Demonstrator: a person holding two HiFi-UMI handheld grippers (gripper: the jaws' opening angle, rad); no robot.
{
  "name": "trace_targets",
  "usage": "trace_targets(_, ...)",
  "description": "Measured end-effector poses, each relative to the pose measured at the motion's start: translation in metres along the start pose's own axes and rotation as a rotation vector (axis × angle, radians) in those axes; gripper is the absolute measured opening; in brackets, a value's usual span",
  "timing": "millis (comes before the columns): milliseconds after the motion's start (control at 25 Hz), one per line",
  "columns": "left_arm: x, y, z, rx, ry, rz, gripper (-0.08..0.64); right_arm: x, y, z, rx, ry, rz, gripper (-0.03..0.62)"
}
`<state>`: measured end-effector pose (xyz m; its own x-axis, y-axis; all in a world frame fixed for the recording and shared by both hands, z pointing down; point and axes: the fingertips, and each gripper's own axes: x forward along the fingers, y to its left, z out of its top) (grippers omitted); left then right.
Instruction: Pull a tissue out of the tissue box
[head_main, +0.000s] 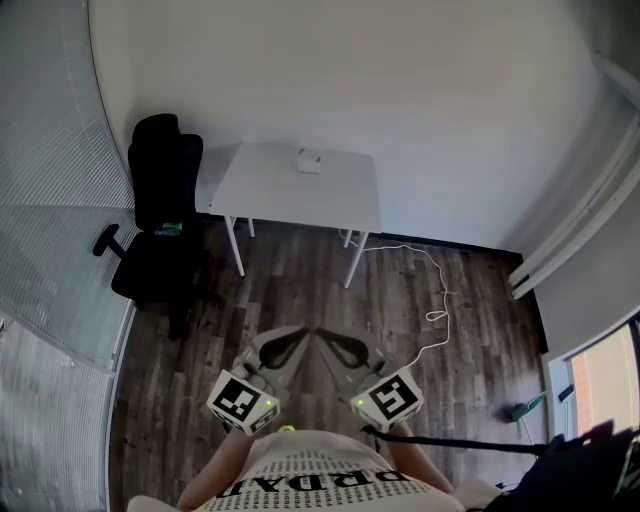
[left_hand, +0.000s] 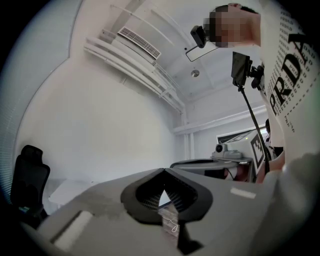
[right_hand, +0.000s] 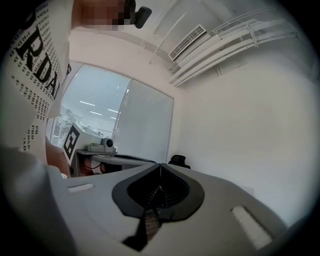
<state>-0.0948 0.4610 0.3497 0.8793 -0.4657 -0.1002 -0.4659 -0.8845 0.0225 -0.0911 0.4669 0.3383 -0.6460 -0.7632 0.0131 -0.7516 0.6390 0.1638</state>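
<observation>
A small white tissue box (head_main: 308, 160) sits near the back edge of a white table (head_main: 260, 195) across the room, against the far wall. Both grippers hang close to the person's body, far from the table, over the wooden floor. They angle inward so that their tips nearly meet. The left gripper (head_main: 303, 333) is shut with nothing in it; in the left gripper view its jaw tips (left_hand: 163, 170) touch. The right gripper (head_main: 322, 334) is shut and empty too, its tips (right_hand: 160, 164) pressed together in the right gripper view.
A black office chair (head_main: 160, 215) stands left of the table beside a frosted glass wall (head_main: 50, 150). A white cable (head_main: 437, 300) trails over the dark wood floor to the right. A green-handled item (head_main: 527, 408) lies at the right edge by the window.
</observation>
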Motion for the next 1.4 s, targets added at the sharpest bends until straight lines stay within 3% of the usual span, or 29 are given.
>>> trace_targets(1000,-0.055,0.014,0.001,-0.008,-0.013,-0.017,-0.003,0.023,0.042,-0.007,0.013,0.042,-0.049,0.028)
trace_targets(1160,-0.051,0.018,-0.002,-0.018,-0.006,-0.009,-0.003,0.025,0.035,-0.012,0.010,0.055,-0.042,0.061)
trace_targets(1400,-0.027,0.027,-0.007,-0.004,0.004,0.013,-0.003,0.030,0.005,-0.023,0.016,0.069,-0.027,0.061)
